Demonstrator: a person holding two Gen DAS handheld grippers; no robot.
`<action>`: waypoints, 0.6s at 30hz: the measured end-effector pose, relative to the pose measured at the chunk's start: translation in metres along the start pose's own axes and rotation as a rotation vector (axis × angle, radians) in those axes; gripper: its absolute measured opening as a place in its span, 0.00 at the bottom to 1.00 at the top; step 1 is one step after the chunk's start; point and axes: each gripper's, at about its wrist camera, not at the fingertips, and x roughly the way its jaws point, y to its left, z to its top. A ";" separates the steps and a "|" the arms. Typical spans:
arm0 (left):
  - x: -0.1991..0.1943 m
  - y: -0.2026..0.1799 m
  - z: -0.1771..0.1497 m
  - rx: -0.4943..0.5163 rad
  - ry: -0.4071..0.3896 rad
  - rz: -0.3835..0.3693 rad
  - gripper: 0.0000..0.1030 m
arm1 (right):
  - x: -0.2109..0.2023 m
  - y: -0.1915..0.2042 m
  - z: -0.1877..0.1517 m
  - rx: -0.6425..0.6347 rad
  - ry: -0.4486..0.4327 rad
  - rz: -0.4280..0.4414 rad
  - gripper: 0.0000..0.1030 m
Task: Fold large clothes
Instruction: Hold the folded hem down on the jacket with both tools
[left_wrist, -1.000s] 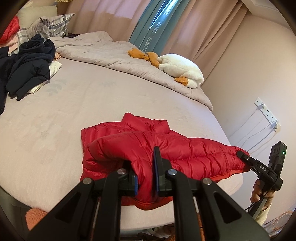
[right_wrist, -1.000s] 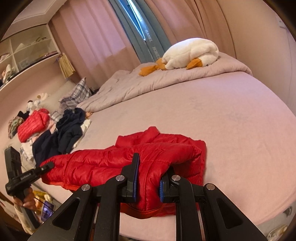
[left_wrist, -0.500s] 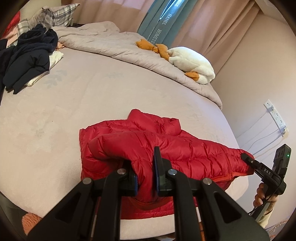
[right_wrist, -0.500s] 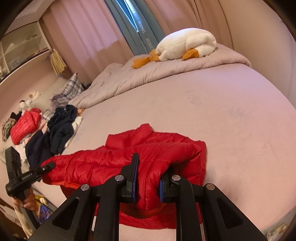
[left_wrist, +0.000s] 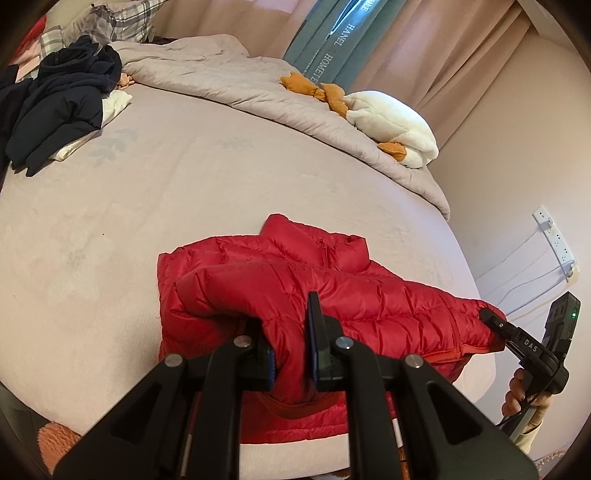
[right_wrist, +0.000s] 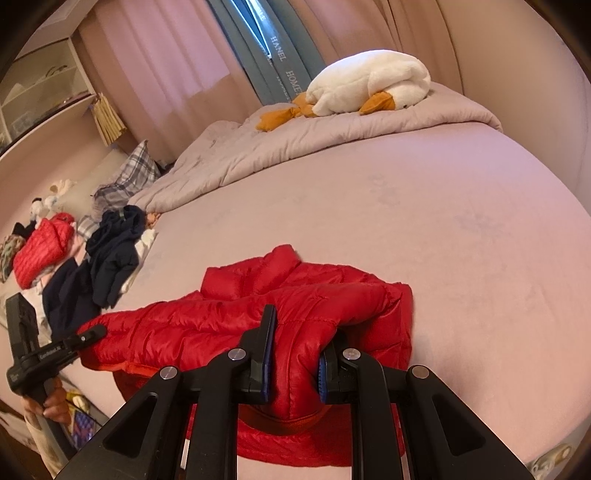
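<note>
A red puffer jacket (left_wrist: 332, 291) lies on the pink bed sheet (left_wrist: 147, 192) near the bed's front edge, its lower part lifted and carried over the upper part. My left gripper (left_wrist: 290, 354) is shut on one corner of the jacket's hem. My right gripper (right_wrist: 293, 363) is shut on the other corner of the red jacket (right_wrist: 295, 314). The right gripper also shows at the right of the left wrist view (left_wrist: 491, 317), and the left gripper shows at the left of the right wrist view (right_wrist: 98, 330). The collar (left_wrist: 314, 240) points toward the far side of the bed.
A pile of dark navy clothes (left_wrist: 55, 103) and a folded red jacket (right_wrist: 44, 247) lie at the bed's left. A grey duvet (left_wrist: 240, 81) and a white plush goose (left_wrist: 391, 125) lie along the far side. A wall with a power strip (left_wrist: 554, 240) stands on the right.
Both grippers have carried the jacket's hem forward and lower over the body of the jacket, toward the collar. The fold has closed further.
</note>
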 end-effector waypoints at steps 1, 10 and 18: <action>0.001 0.000 0.001 -0.002 0.000 0.000 0.12 | 0.001 0.000 0.001 0.000 0.001 -0.003 0.17; 0.013 0.000 0.002 0.003 0.010 0.029 0.13 | 0.013 0.000 0.004 0.012 0.010 -0.028 0.17; 0.026 0.000 0.005 -0.002 0.022 0.049 0.13 | 0.022 -0.002 0.002 0.016 0.025 -0.055 0.17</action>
